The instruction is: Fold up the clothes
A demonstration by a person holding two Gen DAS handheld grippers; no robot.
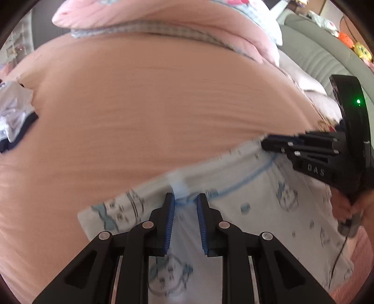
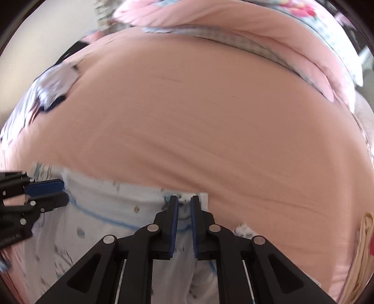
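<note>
A pale blue-white garment (image 1: 245, 198) with small cartoon prints and blue piping lies spread on the peach bed sheet (image 1: 163, 105). My left gripper (image 1: 185, 198) is shut on its far edge, just under a small folded tab, with piping bunched between the blue pads. The right gripper (image 1: 265, 142) comes in from the right and pinches the same edge farther along. In the right wrist view my right gripper (image 2: 184, 201) is shut on the garment (image 2: 112, 203) near its corner, and the left gripper (image 2: 65, 192) bites the edge at the far left. Both views are motion-blurred.
A folded pink quilt (image 1: 163, 14) lies across the far side of the bed. A white and navy pile of clothes (image 1: 14, 112) sits at the left. Grey padding (image 1: 315, 46) and plush toys (image 1: 360, 49) are at the right. A yellow cloth (image 2: 364, 245) lies at the sheet's right edge.
</note>
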